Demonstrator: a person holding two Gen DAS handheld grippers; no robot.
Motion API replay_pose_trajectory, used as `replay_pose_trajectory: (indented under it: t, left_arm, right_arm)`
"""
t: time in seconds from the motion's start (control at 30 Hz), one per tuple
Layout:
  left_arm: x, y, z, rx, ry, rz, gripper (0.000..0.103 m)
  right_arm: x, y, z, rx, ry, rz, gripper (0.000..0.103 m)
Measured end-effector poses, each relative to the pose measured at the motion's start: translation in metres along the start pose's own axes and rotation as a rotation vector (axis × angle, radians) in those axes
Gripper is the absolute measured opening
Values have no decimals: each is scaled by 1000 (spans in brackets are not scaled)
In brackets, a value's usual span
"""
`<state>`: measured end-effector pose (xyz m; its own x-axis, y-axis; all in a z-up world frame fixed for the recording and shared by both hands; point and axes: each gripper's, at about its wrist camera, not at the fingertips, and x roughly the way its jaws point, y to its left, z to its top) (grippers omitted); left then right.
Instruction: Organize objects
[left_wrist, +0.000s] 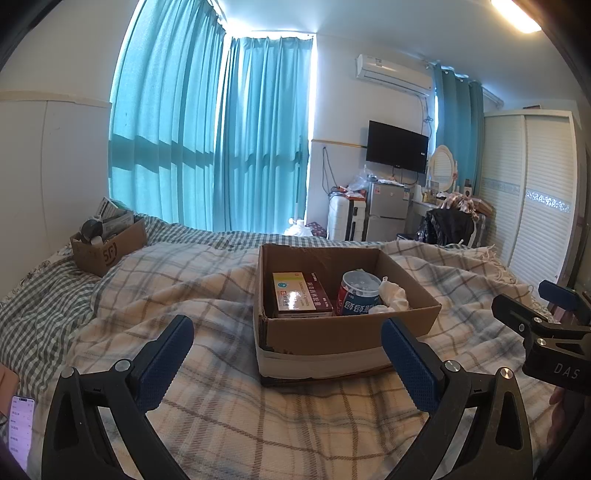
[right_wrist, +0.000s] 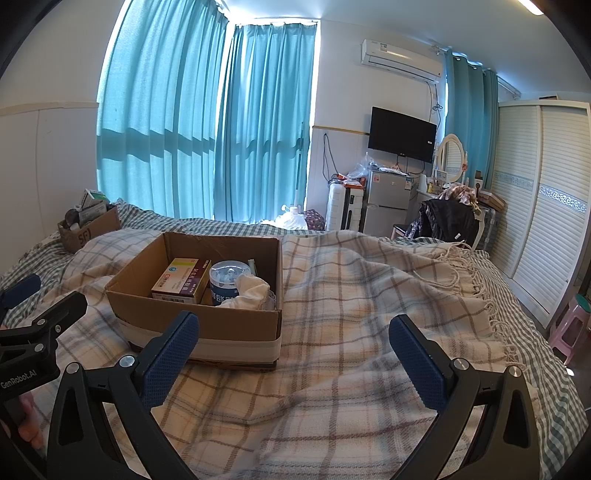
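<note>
On the plaid cream-and-brown blanket (left_wrist: 207, 295) covering the bed, I see the open brown cardboard box (left_wrist: 343, 332) banded with white tape, sitting just ahead of my left gripper (left_wrist: 288, 354), whose blue-padded jaws are spread wide with nothing between them. Inside the box lie a red-and-yellow medicine carton (left_wrist: 300, 295), a round clear-lidded tub with a blue-and-red label (left_wrist: 358, 293) and a crumpled white cloth (left_wrist: 393, 295), side by side. My right gripper (right_wrist: 293, 352) is likewise released, empty, over bare blanket right of the box. A second smaller cardboard box (right_wrist: 88, 227) sits well apart by the teal curtains (right_wrist: 207, 118).
</note>
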<state>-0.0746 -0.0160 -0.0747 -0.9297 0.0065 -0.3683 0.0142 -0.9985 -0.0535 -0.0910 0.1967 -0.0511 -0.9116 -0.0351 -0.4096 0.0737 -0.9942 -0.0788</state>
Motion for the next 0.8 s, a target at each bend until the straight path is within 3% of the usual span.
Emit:
replay_pose_trajectory:
  t: [0.8]
  left_arm:
    - [0,1,-1,-2,7,-2,103]
  right_arm:
    - [2,-1,-2,-4,7,-2,103]
